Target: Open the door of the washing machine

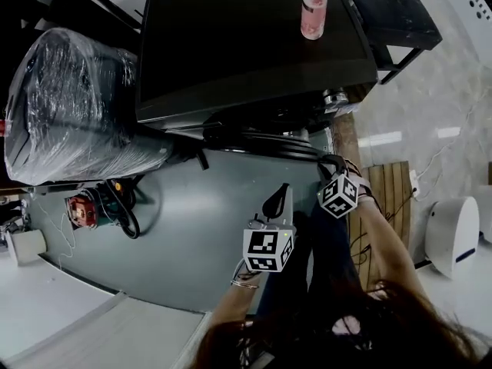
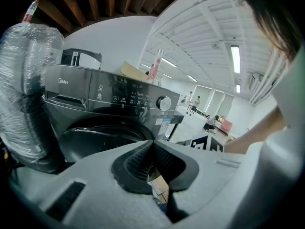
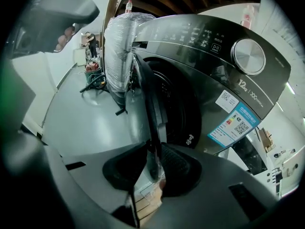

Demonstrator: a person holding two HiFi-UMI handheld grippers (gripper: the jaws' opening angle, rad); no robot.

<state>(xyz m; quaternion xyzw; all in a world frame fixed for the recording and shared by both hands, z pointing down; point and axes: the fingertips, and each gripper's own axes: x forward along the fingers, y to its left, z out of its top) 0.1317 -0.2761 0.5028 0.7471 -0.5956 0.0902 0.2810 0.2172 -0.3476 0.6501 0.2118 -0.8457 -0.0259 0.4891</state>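
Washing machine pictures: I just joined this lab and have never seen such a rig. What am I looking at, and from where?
There is no robot here: a person holds a two-jaw gripper in each hand. The head view looks steeply down from the person's head onto the dark washing machine. A pink bottle stands on top and a plastic-wrapped bundle sits beside it. The other two pictures come from cameras riding on the grippers. The right gripper has its jaws closed on the edge of the door, which is swung open. The left gripper has its jaws together and holds nothing.
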